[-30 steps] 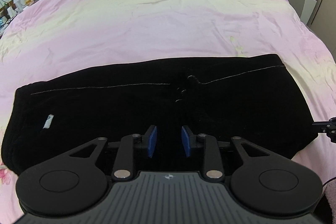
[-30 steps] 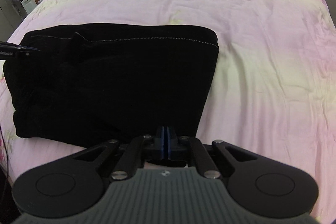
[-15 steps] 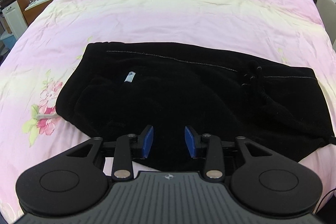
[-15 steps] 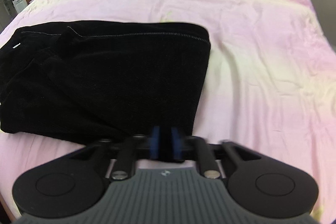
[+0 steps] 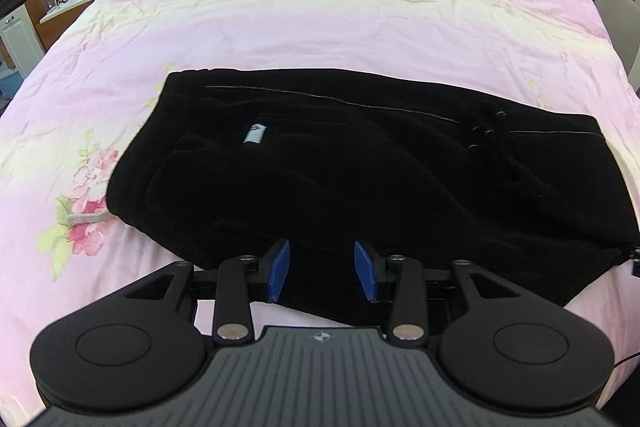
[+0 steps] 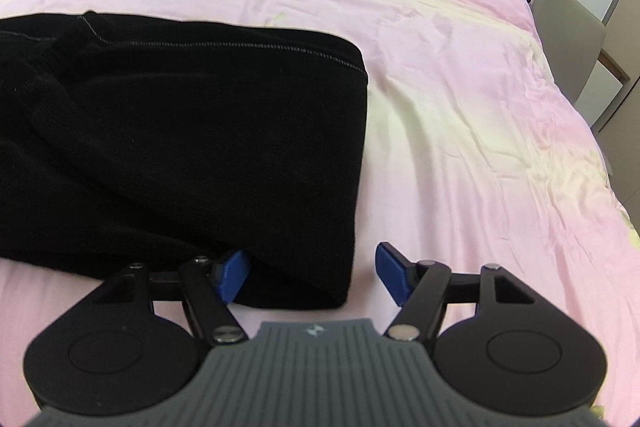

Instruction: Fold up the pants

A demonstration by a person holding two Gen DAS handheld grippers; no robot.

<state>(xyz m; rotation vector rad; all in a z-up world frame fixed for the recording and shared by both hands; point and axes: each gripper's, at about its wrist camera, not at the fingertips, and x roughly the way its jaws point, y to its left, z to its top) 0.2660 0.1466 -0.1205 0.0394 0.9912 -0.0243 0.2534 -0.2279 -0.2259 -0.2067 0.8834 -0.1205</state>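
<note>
Folded black pants [image 5: 360, 167] lie on a pink bedspread [image 5: 360, 7]; the left gripper [image 5: 322, 275] and right gripper [image 6: 312, 277] hover spread wide, gripping nothing.

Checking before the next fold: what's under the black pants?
The pants lie on the pink duvet, partly covering a flower print. Whatever else lies beneath is hidden.

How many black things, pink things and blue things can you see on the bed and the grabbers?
Black: 1, the pants
Pink: 1, the bedspread
Blue: 4, the pads on the fingers, two on each gripper
Total: 6
</note>
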